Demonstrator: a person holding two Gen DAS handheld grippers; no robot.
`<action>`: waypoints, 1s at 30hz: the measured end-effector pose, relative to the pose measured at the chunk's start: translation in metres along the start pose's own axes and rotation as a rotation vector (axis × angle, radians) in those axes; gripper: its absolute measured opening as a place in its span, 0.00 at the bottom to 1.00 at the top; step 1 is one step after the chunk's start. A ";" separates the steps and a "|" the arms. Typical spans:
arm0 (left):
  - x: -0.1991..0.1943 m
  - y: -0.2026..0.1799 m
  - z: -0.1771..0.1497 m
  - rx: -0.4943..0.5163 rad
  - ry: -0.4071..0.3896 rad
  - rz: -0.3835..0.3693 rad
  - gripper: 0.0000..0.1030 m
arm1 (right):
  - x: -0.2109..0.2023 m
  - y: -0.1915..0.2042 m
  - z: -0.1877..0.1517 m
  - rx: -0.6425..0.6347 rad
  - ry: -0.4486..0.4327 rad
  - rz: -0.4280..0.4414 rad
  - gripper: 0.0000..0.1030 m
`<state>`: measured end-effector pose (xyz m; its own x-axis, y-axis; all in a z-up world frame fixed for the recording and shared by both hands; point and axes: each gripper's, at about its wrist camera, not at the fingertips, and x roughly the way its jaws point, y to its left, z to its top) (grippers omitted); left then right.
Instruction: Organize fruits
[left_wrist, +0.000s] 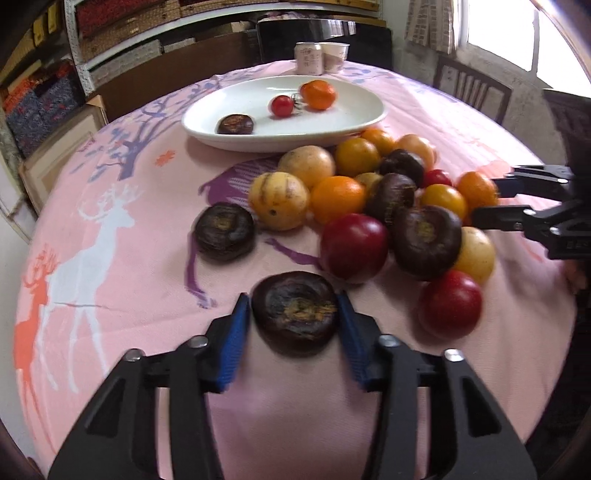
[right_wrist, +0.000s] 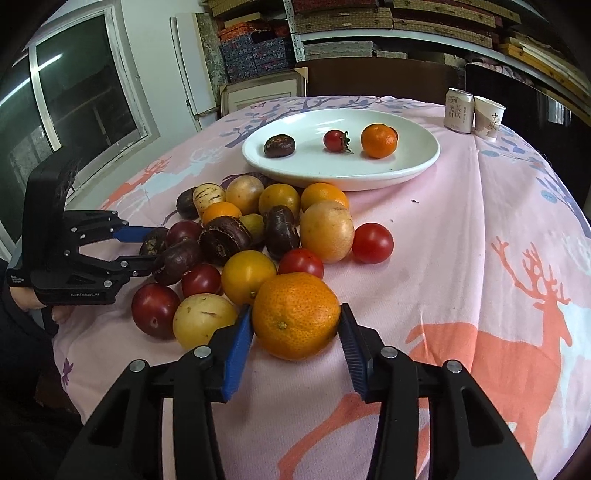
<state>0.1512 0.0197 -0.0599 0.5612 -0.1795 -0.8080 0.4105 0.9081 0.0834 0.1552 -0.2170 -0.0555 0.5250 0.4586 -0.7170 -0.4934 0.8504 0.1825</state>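
Left hand-held gripper (left_wrist: 294, 317) is clamping a dark brown flattish chestnut (left_wrist: 295, 312); right hand-held gripper (right_wrist: 296, 319) is squeezing a round orange tangerine (right_wrist: 295, 315) at the pile's edge, with bare pink worktop (right_wrist: 461, 229) lying rightward.

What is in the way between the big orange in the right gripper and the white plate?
The fruit pile. The big orange sits between the right gripper's fingers, and a yellow fruit, red tomatoes and a tan round fruit lie between it and the white oval plate.
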 end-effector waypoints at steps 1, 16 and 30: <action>-0.001 0.000 -0.001 -0.007 -0.002 -0.001 0.44 | -0.001 -0.001 0.000 0.007 -0.005 0.001 0.45; -0.055 0.008 0.002 -0.120 -0.159 0.012 0.43 | -0.040 -0.019 0.013 0.094 -0.167 0.023 0.45; -0.005 0.005 0.124 -0.191 -0.221 -0.040 0.43 | -0.009 -0.069 0.113 0.141 -0.229 -0.044 0.45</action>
<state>0.2399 -0.0221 0.0172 0.6989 -0.2760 -0.6598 0.3047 0.9495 -0.0745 0.2626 -0.2503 0.0146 0.6948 0.4529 -0.5586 -0.3736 0.8911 0.2577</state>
